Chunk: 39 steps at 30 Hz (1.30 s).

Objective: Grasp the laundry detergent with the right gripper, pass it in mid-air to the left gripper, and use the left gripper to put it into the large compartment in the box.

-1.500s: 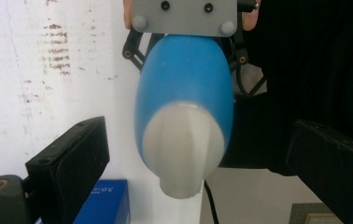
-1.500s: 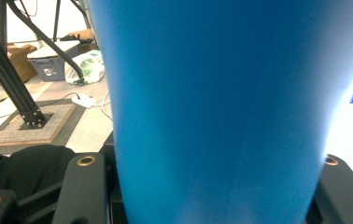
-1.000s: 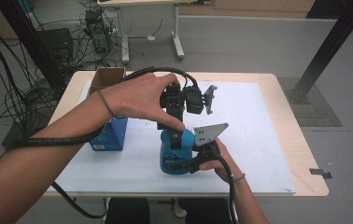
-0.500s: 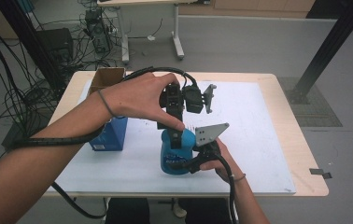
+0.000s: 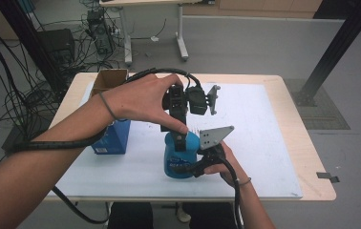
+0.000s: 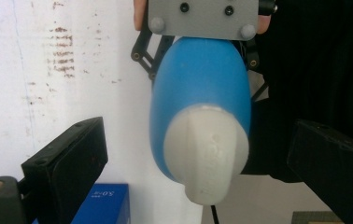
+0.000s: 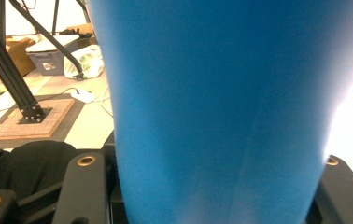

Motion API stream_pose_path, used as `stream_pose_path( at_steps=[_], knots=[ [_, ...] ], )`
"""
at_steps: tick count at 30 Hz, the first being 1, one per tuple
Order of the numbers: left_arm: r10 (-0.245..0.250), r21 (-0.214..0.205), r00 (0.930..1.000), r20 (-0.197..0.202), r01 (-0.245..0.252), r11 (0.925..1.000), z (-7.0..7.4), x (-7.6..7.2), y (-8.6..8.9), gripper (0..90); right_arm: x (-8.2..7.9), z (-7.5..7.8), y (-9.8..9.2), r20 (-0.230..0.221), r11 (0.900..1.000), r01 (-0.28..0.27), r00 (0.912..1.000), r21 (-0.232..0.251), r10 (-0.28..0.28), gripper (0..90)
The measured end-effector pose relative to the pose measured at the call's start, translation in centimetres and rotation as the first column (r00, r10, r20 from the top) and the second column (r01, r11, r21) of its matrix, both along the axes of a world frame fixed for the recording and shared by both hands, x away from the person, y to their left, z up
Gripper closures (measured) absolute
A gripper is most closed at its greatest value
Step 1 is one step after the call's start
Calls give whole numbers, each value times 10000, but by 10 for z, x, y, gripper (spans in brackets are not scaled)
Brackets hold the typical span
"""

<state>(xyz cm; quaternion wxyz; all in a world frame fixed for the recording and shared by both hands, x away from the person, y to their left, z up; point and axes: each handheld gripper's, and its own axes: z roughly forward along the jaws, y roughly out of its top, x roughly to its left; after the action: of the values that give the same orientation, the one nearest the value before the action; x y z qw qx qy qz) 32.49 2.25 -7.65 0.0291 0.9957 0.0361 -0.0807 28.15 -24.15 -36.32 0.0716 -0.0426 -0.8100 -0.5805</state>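
A blue bottle [image 5: 177, 161] with a white cap [image 6: 207, 158] stands upright on the white mat [image 5: 260, 119]. My right gripper [image 5: 198, 164] comes in from the near side and is shut on the bottle's body [image 7: 212, 93], one jaw on each side. Its grey plate [image 6: 202, 18] lies behind the bottle in the left gripper view. My left gripper [image 5: 182, 136] hangs above the bottle and points down at the cap. Its jaws [image 6: 198, 140] stand open, one on each side of the cap with a gap to it.
A blue carton [image 5: 114, 138] stands on the mat left of the bottle, and its corner [image 6: 102, 205] is low in the left gripper view. An open cardboard box [image 5: 109, 78] sits at the table's far left corner. Cables and black frame posts surround the table.
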Motion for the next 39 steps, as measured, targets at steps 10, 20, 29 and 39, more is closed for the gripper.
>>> stream_pose_path(
  at_steps=[10,20,29,39],
  knots=[
    [16,-65,10000,36,-16,10000,0,-1,1,55,0,1,0,-2,10000,21,10000,-5,-21,424],
    [4,-26,10000,26,-4,10000,-1,-1,0,54,-1,1,-1,35,10000,66,10000,10,-66,424],
    [14,-33,10000,37,-14,10000,-1,0,0,54,0,0,0,-20,10000,48,10000,5,-48,424],
    [-6,-42,10000,8,6,10000,-2,0,-1,55,0,1,-1,-20,10000,80,10000,-5,-80,425]
  ],
)
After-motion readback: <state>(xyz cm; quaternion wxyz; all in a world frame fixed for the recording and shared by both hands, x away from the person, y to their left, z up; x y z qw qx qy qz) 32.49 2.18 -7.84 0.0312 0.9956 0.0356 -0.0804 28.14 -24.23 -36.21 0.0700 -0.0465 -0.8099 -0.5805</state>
